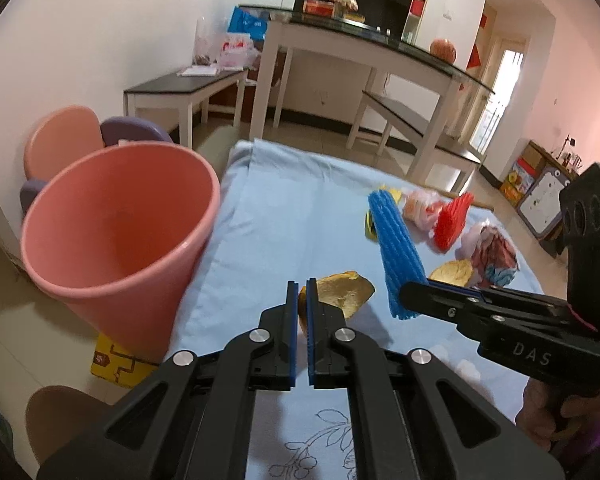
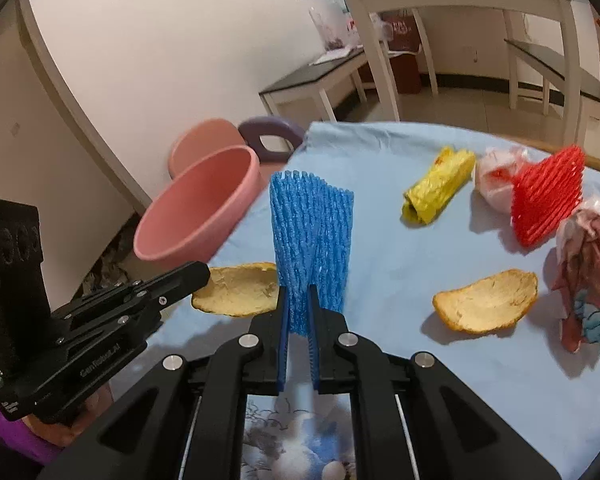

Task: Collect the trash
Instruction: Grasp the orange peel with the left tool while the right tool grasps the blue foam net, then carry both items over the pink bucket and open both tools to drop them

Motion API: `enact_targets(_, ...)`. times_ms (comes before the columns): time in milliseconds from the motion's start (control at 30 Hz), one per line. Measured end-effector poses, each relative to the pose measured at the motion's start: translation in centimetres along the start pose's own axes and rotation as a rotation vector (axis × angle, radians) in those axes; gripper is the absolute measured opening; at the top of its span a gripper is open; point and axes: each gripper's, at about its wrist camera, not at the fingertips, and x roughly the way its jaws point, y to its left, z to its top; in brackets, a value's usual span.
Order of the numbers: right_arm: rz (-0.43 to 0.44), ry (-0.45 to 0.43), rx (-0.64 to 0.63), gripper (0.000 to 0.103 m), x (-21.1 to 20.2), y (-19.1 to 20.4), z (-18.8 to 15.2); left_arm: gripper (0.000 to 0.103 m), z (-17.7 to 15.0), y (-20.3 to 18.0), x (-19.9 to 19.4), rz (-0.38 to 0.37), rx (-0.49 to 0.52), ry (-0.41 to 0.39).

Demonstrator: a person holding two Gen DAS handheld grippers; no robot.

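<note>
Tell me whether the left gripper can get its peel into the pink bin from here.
Probably yes. The left gripper is shut on the orange peel, and the pink bin stands just to its left, mouth open towards it, with nothing visible between them.

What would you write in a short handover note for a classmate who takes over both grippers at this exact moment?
Left gripper: shut on an orange peel, lifted near the pink bin.
Right gripper: shut on the lower end of the blue foam net, which stands upright.
Done: nothing shows inside the bin, as far as its visible part tells.
Left on the blue cloth: a second orange peel, yellow wrapper, red foam net, white bag, crumpled wrapper.
Next: probably drop both held pieces into the bin, then fetch the rest.
</note>
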Motion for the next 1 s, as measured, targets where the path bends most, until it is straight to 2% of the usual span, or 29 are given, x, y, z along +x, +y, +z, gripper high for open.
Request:
enact_targets(267,0.036,-0.038,-0.054,0.008,-0.1,2.7,2.5,0.003,1.5,1.7,-2.7,0.075,0.002,-0.098)
enact_targets(533,0.125,-0.03,-0.134,0.008,3.0,7.4,5.8,0.003,2.9,7.2,-4.9,0.21,-0.105,-0.176)
enact_targets(800,0.181,0.008,-0.169,0.008,7.7,11.3,7.7,0.003,3.1,11.4,-4.2,0.296,-0.138,-0.165)
enact_targets(1000,0.183,0.059,-0.134,0.009,11.1,11.7,7.2,0.003,2.9,13.6,-2.7,0.297,-0.167,-0.129)
